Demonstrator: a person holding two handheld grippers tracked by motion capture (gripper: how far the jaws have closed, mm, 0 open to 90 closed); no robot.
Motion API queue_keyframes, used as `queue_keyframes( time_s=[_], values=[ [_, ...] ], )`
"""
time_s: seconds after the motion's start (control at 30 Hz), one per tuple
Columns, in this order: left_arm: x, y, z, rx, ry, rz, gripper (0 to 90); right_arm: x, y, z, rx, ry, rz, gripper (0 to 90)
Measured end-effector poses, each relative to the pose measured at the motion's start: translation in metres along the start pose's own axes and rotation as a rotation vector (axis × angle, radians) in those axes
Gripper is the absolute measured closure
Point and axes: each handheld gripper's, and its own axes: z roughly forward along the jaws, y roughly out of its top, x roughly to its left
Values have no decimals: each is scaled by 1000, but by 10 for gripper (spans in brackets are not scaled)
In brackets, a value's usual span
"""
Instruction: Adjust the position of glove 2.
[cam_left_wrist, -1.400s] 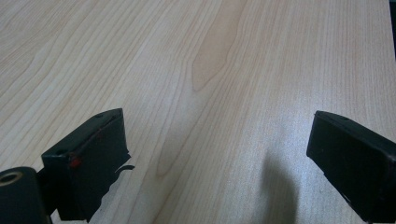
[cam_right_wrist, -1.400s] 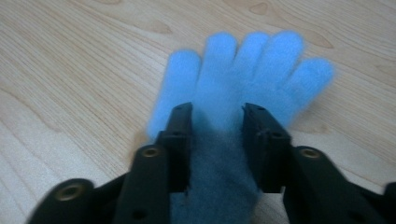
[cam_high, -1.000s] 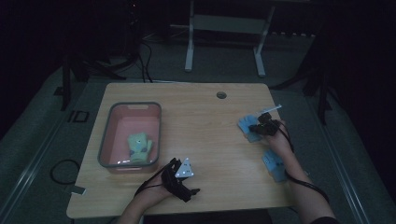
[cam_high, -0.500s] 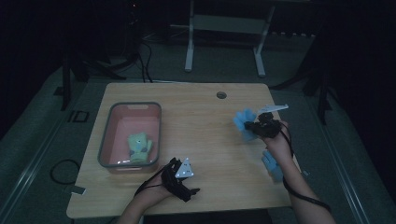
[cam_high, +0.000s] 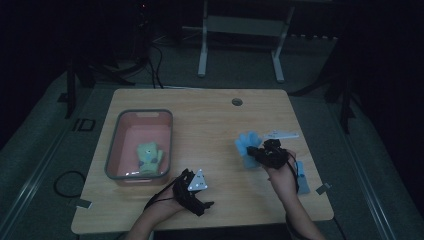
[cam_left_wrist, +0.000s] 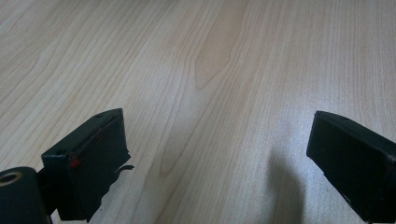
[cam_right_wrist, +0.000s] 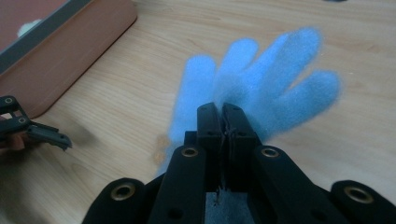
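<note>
- The right gripper (cam_high: 256, 156) has its fingers (cam_right_wrist: 208, 122) pressed together on a blue glove (cam_high: 247, 147), pinching it near the cuff; the glove's finger ends spread out beyond the tips in the right gripper view.
- The glove hangs from the gripper over the table (cam_high: 210, 130), well to the right of the tray (cam_high: 119, 131) and level with it in the high view.
- The left gripper (cam_high: 196, 199) rests near the table's front edge, just right of the tray's near corner; its fingers (cam_left_wrist: 88, 158) stand wide apart with bare wood between them.
- A green glove (cam_high: 149, 157) lies inside the pink, grey-rimmed tray, toward its near end.
- Another blue piece (cam_high: 301, 170) lies on the table right of the right hand (cam_high: 282, 172), far from the tray.
- A small round hole (cam_high: 237, 102) shows in the table toward its far edge, right of the tray.
</note>
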Motion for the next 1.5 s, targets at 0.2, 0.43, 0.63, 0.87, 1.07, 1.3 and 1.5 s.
queue_keyframes(
  time_s=[0.2, 0.43, 0.63, 0.87, 1.07, 1.3, 1.5],
  values=[
    [0, 0, 0, -1, -1, -1, 55, 13, -13, 10, 14, -12, 20, 868],
    [1, -1, -1, 1, 1, 14, 56, 20, -37, 34, 69, -21, 46, 867],
    [1, -1, -1, 0, 1, 16, 56, 17, -53, 52, 110, -43, 68, 850],
    [1, -1, -1, 3, 2, 24, 56, 20, -57, 58, 114, -70, 20, 678],
    [1, -2, -1, 2, 3, 21, 56, 22, -50, 47, 88, -61, 0, 629],
    [1, -2, -1, 2, 3, 29, 56, 14, -45, 25, 59, -55, -46, 618],
    [1, -2, -1, 2, 4, 26, 56, -3, -47, 5, 38, -34, -103, 617]
  ],
)
